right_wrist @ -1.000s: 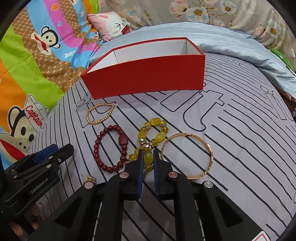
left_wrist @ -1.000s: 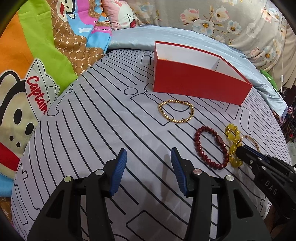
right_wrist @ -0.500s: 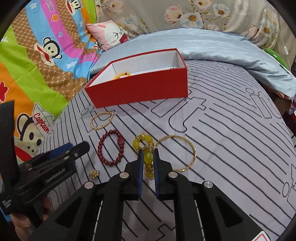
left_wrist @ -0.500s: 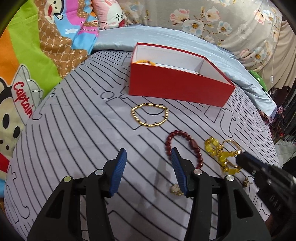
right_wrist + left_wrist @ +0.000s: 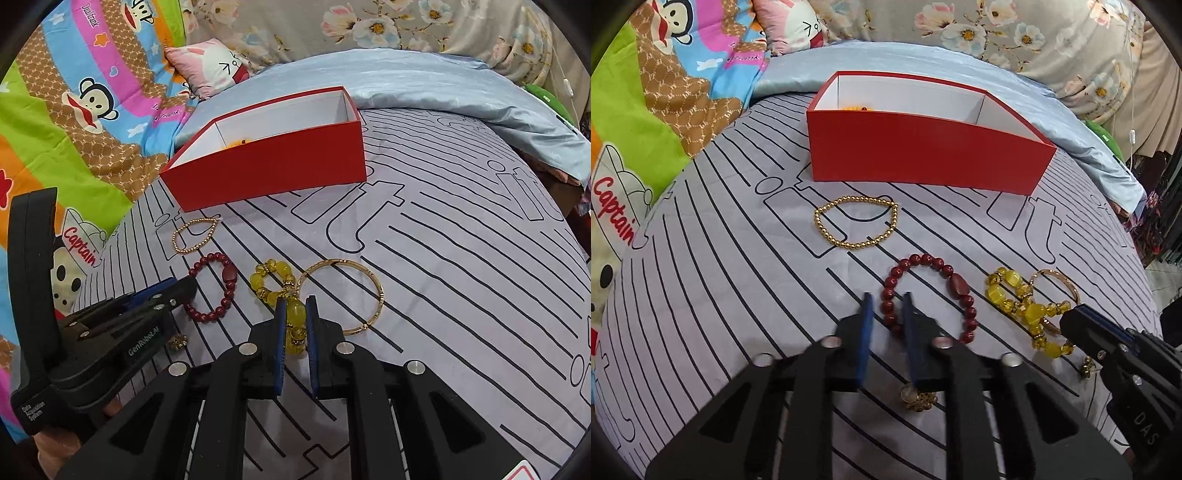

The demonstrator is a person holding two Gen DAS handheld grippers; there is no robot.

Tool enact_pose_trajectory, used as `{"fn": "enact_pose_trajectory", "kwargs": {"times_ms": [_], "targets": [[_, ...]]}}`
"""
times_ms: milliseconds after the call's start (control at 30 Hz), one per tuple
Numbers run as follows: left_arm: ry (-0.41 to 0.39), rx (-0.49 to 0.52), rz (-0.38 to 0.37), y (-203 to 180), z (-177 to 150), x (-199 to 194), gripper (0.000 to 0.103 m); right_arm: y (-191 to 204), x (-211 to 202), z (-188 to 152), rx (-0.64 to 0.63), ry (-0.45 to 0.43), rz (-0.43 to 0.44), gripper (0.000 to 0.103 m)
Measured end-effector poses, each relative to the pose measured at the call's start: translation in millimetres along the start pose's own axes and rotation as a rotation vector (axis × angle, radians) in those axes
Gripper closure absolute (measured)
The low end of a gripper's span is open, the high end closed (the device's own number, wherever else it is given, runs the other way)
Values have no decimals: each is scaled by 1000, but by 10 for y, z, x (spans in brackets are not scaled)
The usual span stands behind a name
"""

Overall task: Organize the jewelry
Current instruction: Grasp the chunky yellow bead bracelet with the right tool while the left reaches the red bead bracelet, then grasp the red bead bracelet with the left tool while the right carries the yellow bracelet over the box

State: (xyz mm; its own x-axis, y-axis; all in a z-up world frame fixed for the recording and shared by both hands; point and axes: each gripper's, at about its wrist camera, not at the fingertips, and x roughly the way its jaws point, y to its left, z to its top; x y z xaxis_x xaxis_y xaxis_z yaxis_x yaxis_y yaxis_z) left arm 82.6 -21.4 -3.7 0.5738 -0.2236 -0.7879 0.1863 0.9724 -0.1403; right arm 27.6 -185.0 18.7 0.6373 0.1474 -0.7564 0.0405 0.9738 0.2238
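An open red box (image 5: 923,155) (image 5: 273,166) stands on the grey striped bed cover with an orange bead piece inside. In front of it lie a gold bead bracelet (image 5: 855,223) (image 5: 194,234), a dark red bead bracelet (image 5: 931,295) (image 5: 214,291), a yellow bead bracelet (image 5: 1027,306) (image 5: 273,280) and a gold bangle (image 5: 343,295). My left gripper (image 5: 888,295) has narrowed around the red bracelet's left side. My right gripper (image 5: 295,299) is shut on a large yellow bead of the yellow bracelet.
A small gold flower-shaped piece (image 5: 918,398) (image 5: 176,341) lies under the left gripper. Another small gold piece (image 5: 1086,367) lies beside the right gripper. Cartoon-print bedding (image 5: 74,110) rises at the left, a blue quilt (image 5: 443,85) behind the box.
My left gripper has moved forward to the red bracelet and its jaws have closed from wide open to narrow. My right gripper stays shut on the yellow bracelet.
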Motion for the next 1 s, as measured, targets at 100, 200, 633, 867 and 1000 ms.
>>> {"fn": "enact_pose_trajectory", "kwargs": {"times_ms": [100,200,633,867,1000], "targets": [[3,-8,-13,26,17,-12,96,7,-9,4,-2,-4,2,93],[-9,-12,-16,49,45,-69,96,27,-48,27,-9,-15,1,93],[-113,24,-13,65,377,-471,96,171,-321,391,-47,-105,19,93],[-164,39,8,85,639,-592,96,259,-439,716,-90,-174,18,93],[-188,37,16,105,808,-613,96,306,-456,909,-105,-203,21,93]]}}
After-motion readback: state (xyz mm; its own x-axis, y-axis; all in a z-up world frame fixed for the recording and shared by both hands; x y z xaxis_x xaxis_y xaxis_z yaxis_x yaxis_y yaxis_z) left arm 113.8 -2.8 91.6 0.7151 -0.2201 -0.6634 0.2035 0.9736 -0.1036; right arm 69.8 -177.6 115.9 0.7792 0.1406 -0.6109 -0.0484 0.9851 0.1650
